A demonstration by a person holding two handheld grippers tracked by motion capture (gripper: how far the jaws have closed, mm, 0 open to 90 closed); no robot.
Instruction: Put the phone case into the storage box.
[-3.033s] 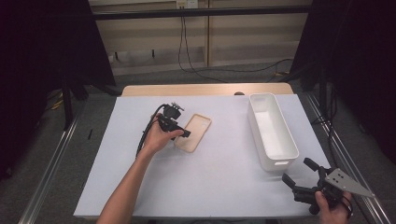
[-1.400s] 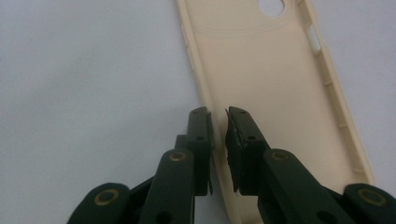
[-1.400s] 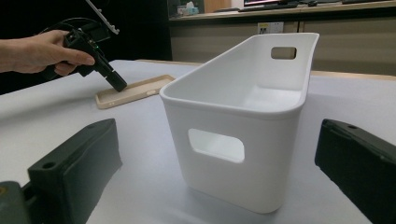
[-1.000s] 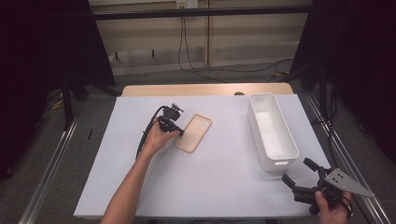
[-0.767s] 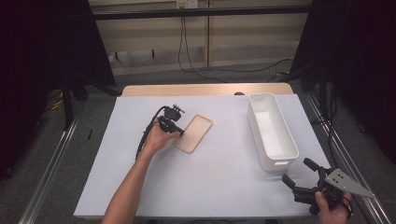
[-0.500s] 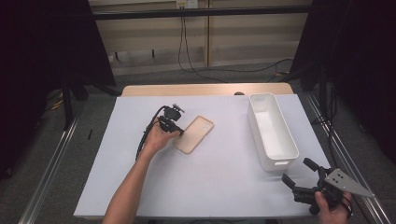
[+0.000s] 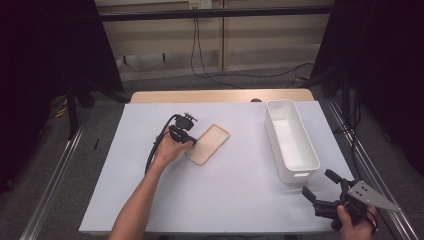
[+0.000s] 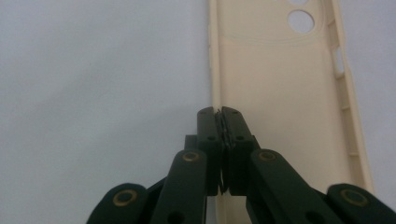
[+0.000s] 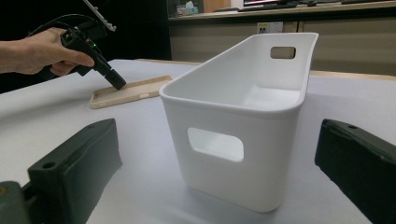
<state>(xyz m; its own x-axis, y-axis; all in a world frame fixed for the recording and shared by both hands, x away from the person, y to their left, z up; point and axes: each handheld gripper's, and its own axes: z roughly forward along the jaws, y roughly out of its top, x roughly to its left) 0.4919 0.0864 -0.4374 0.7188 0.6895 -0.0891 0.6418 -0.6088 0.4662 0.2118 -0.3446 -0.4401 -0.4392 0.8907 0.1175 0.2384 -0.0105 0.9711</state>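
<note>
Phone case [image 7: 209,144]: flat mid-desk, hollow side up, empty.
Left gripper [image 8: 219,114]: jaws pinching the case's side wall.
Right gripper [image 7: 320,186]: jaws spread, near desk corner.
Bin [image 7: 301,161]: empty.

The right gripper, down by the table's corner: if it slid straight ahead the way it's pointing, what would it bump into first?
Most likely the white bin: it stands directly ahead between the open jaws of the right gripper, short handle end facing it.
</note>
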